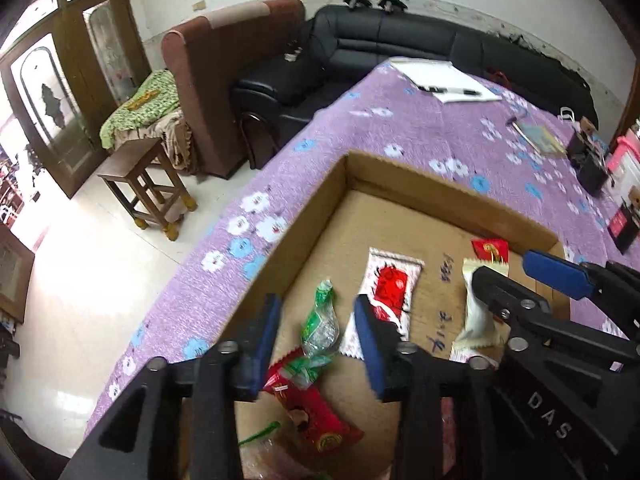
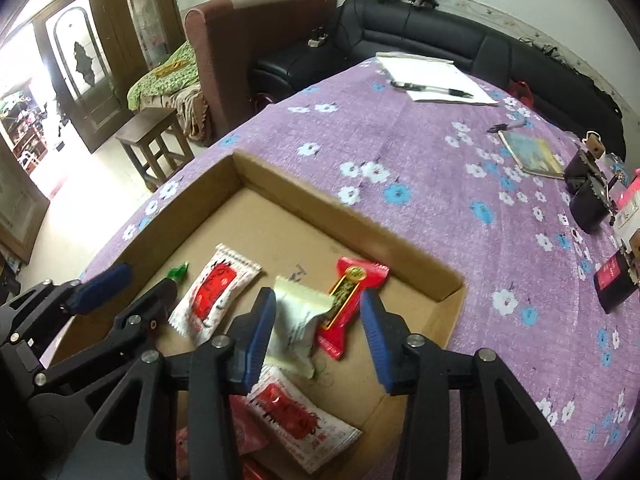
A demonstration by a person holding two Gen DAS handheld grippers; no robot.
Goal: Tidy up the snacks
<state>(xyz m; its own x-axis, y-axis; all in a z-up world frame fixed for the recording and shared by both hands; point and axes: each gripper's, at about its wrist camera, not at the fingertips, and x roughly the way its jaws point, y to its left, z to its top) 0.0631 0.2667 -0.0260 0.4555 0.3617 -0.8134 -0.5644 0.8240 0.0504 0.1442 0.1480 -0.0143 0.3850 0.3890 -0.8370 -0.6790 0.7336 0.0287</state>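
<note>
A shallow cardboard box [image 1: 440,196] [image 2: 340,208] lies on the purple flowered tablecloth with several snack packs in it. My left gripper [image 1: 316,308] [image 2: 146,278] is open over the box's left part. A green wrapped candy [image 1: 320,320] lies loose between its blue pads, and a red pack [image 1: 316,412] lies just below it. My right gripper [image 2: 318,300] [image 1: 504,268] is open over a cream pack [image 2: 296,320] and a red-and-gold pack [image 2: 352,292]. Both lie on the box floor between its fingers. A white-and-red pack [image 1: 390,284] [image 2: 216,288] lies between the two grippers.
On the tablecloth [image 2: 440,152] beyond the box lie a white notebook with a pen [image 2: 432,78] and a booklet [image 2: 532,152]. Dark small items [image 2: 588,192] stand at the right edge. A wooden stool [image 1: 148,188] and sofas stand past the table's left side.
</note>
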